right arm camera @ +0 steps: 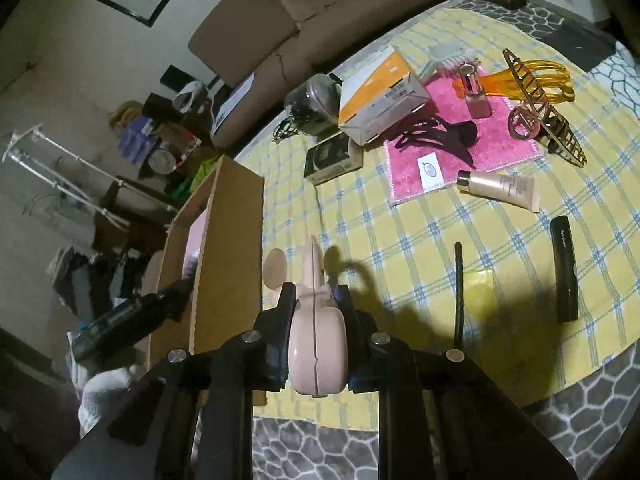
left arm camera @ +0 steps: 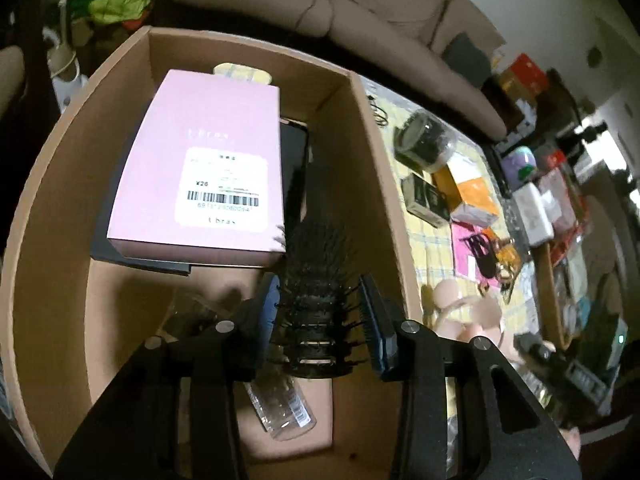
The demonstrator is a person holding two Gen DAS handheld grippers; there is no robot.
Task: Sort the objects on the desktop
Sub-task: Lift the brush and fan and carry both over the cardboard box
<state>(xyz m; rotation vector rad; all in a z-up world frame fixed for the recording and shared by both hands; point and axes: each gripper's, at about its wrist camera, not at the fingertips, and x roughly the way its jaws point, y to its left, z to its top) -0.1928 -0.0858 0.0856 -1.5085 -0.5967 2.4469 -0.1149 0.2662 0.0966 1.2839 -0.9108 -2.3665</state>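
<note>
My left gripper (left arm camera: 320, 286) hangs over the open cardboard box (left arm camera: 378, 160), shut on a black bristle hairbrush (left arm camera: 316, 264) that stands upright between the blue pads. In the box lie a pink carton (left arm camera: 208, 140) on dark flat items and a clear plastic bottle (left arm camera: 282, 414). My right gripper (right arm camera: 314, 294) is shut on a pale pink plastic item (right arm camera: 316, 344) with ear-like parts, held just above the yellow checked cloth (right arm camera: 400, 240), right beside the box's outer wall (right arm camera: 228, 248). The same pink item (left arm camera: 460, 304) shows in the left wrist view outside the box.
Farther along the table lie a pink mat (right arm camera: 452, 128) with a black hair claw (right arm camera: 436, 132), an orange-and-white box (right arm camera: 380, 92), an amber claw (right arm camera: 532, 76), a cream tube (right arm camera: 500, 190), a black tube (right arm camera: 564, 268), a thin black stick (right arm camera: 459, 292) and a jar (right arm camera: 316, 104). A sofa (right arm camera: 280, 32) stands behind.
</note>
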